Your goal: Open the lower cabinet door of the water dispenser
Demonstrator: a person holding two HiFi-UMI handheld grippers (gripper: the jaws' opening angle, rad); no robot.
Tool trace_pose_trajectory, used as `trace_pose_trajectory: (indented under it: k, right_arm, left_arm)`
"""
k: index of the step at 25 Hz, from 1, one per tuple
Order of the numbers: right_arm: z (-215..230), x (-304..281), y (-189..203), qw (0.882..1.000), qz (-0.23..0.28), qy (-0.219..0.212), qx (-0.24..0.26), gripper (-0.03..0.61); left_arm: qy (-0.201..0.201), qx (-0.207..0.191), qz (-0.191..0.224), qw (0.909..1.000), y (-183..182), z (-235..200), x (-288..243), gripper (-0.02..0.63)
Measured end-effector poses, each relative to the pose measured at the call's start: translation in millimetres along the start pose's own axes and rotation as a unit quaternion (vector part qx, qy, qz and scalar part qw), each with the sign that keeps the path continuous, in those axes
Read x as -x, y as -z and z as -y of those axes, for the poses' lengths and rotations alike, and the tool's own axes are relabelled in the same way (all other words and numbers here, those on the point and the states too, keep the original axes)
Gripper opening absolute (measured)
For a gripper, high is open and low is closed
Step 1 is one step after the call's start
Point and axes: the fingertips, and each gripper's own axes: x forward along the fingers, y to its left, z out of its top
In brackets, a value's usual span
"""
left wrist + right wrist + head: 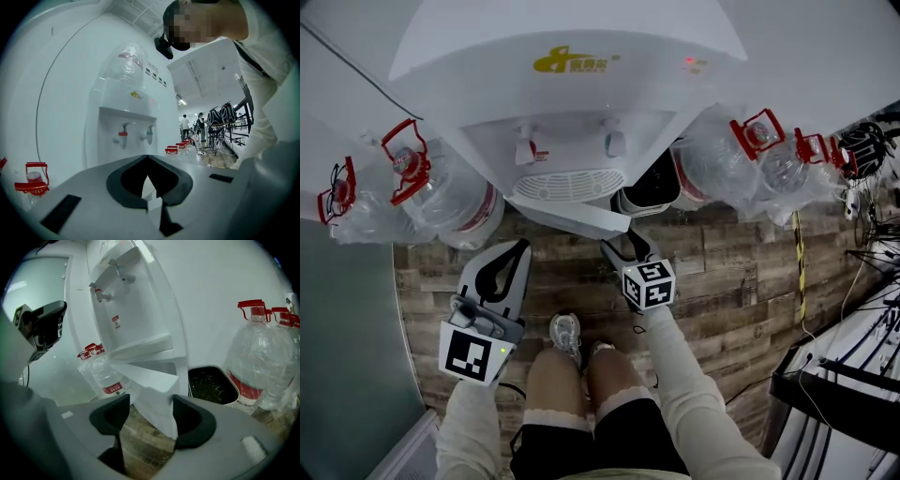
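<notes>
Jaws of the right gripper (151, 405) were found wide, astride the part-opened cabinet door (152, 380) edge, unclamped. The left gripper (147, 158) was closed on nothing. Slippage off the unclamped edge was judged possible.

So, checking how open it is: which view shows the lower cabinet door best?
The right gripper view: the lower cabinet door stands open straight ahead. The head view shows only its top edge; the left gripper view hides it.
</notes>
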Motion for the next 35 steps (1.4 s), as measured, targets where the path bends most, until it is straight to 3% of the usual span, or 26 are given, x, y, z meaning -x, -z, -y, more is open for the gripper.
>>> trace_pose_trajectory:
  k: [8,13,16,19,21,35]
  right_arm:
    - [-33,19,24,0.999,-0.025,-0.015,-0.015,0.287]
    - [-38,31,16,1.0,-0.018,-0.003,-0.015,0.287]
    - [-40,51,-3,1.0,0.004,0.011,-0.015,0.253]
    - [-44,77,-29,0.999,0.027,0.028,-0.005,0.07]
    - [-50,94,-47,0.999,0.041,0.032,-0.004,0.008]
    - [-93,194,-173,0.993,0.116,0.024,0.02,0.008]
  left_arm:
    - [0.002,0.001,-0.006,1.0,-15,3,10,0.002]
    - [0.004,0.002,-0.006,1.0,-28,7,18,0.002]
    - [0.004,0.003,-0.011,0.9999,-41,9,25,0.002]
    - [0.002,0.003,-0.012,0.9999,-63,11,31,0.002]
    - [0.007,-0.001,-0.002,1.0,-84,14,34,0.002]
    - [0.004,0.005,0.016,0.9999,-186,38,56,0.002]
